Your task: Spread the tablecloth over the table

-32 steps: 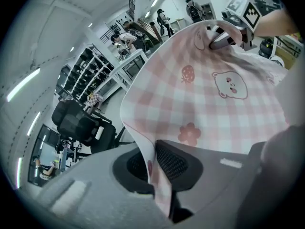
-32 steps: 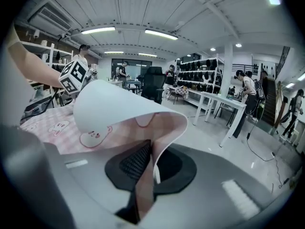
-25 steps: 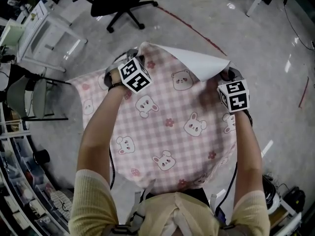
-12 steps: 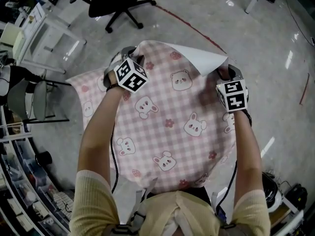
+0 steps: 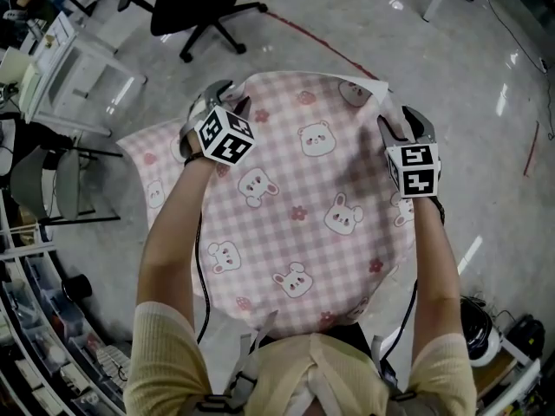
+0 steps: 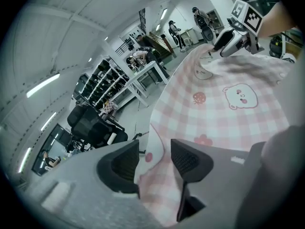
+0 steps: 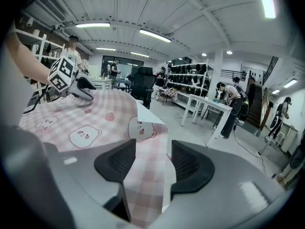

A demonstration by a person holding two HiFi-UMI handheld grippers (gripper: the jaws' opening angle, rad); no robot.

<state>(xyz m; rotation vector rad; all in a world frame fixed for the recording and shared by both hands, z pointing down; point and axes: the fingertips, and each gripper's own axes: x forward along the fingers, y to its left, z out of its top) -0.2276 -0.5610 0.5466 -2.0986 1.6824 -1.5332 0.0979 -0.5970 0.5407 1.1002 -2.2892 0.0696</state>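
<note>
As their jaws have just been opening, left gripper (image 6: 155, 161) and right gripper (image 7: 155, 163) stand spread, the far edge of the tablecloth (image 5: 303, 206) lying loose between each pair. It drapes the table; they should back straight out without snagging, then flatten the lifted right corner (image 7: 145, 113).

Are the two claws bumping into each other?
Apart. In the head view the left claw and right claw sit well apart, pink tablecloth stretching between them. Both claws' jaws have just been opening, cloth lying between each pair.
</note>
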